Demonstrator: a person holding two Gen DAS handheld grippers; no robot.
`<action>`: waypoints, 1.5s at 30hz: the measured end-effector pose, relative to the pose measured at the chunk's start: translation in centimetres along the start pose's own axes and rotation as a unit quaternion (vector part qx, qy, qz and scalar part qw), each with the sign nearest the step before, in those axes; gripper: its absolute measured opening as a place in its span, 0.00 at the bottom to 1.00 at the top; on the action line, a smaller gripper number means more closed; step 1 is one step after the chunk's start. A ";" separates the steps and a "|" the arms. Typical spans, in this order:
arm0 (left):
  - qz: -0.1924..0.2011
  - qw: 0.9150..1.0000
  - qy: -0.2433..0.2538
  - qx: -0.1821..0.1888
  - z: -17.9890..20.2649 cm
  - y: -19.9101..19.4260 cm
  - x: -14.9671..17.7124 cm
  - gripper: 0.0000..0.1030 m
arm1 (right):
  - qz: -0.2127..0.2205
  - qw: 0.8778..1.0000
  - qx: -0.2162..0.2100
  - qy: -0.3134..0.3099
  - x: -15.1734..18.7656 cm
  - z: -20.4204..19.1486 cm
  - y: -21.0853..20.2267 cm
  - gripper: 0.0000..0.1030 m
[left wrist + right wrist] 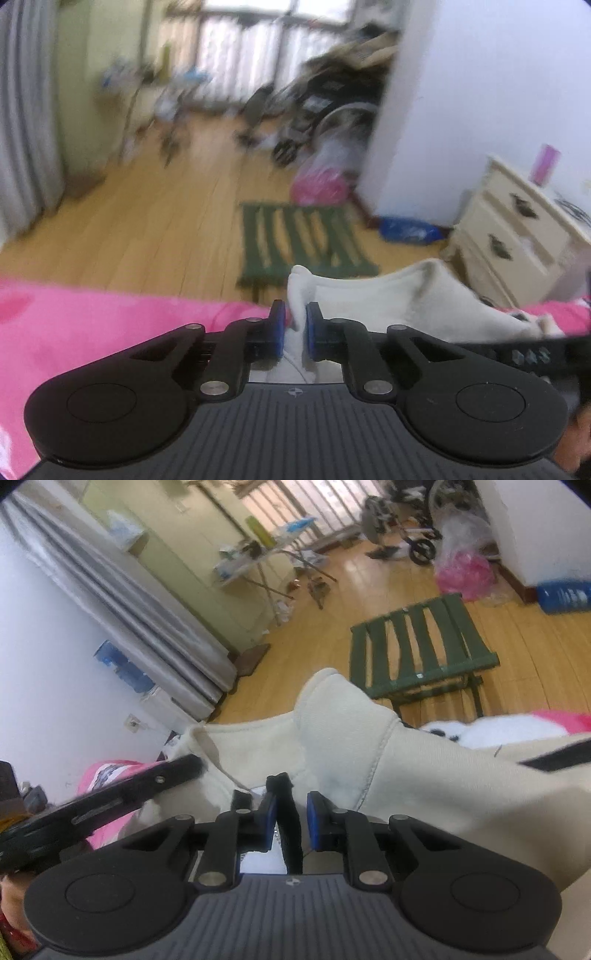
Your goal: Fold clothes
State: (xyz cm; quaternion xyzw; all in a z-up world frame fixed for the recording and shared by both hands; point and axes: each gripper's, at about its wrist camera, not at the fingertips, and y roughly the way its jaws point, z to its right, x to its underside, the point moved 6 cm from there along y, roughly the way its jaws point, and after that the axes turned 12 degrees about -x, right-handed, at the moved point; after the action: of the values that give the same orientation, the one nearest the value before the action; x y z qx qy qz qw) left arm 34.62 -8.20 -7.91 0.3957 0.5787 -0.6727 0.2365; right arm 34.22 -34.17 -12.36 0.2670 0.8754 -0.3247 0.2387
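Note:
A cream-white garment (388, 299) lies over a pink bedspread (92, 325). My left gripper (295, 317) is shut on a bunched edge of this garment, which sticks up between its blue pads. In the right wrist view the same cream garment (424, 775) spreads wide, with a black stripe at the right. My right gripper (291, 808) is shut on a fold of it that carries black trim, held between the pads. The left gripper's black body (110, 801) shows at the left of that view, close beside the cloth.
A green slatted folding stool (421, 646) stands on the wooden floor beyond the bed. A cream nightstand (517, 229) sits at the right, a pink bag (465, 572) and blue pack by the wall. Grey curtains (129, 609), a folding table and a wheelchair are farther off.

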 end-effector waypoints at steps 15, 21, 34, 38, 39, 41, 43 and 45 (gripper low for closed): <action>0.117 0.944 0.301 0.066 5.0 -7.8 3.9 0.08 | 0.039 0.983 -0.033 0.179 -7.1 4.7 -0.9 0.39; 0.111 0.931 0.343 0.051 4.7 -7.4 5.5 0.08 | 0.010 0.979 -0.130 0.154 -5.3 2.1 -3.7 0.37; 0.049 0.975 0.185 0.110 1.2 -13.3 5.2 0.44 | -0.057 0.995 0.001 -0.081 5.2 -1.5 -7.8 0.37; 0.058 0.985 0.130 0.099 1.8 -12.8 2.8 0.44 | -0.063 0.988 0.031 -0.137 6.2 -2.8 -7.2 0.35; 0.058 0.986 0.123 0.095 2.3 -12.0 2.2 0.44 | -0.065 0.985 0.040 -0.154 6.4 -3.3 -7.0 0.35; 0.051 0.988 0.123 0.079 3.5 -10.1 1.5 0.44 | -0.069 0.978 0.059 -0.188 6.9 -4.1 -6.7 0.35; 0.027 0.987 0.151 0.055 4.8 -7.7 2.1 0.42 | -0.075 0.969 0.076 -0.220 7.3 -4.5 -6.5 0.35; 0.001 0.978 0.209 0.020 5.5 -5.5 4.3 0.35 | -0.081 0.960 0.091 -0.251 7.8 -4.8 -6.2 0.35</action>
State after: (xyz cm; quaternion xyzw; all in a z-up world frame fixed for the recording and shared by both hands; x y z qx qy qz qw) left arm 26.46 -11.67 -7.97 0.5328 0.6012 -0.5865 0.1032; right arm 23.41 -32.42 -10.96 0.1254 0.7728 -0.4780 0.3982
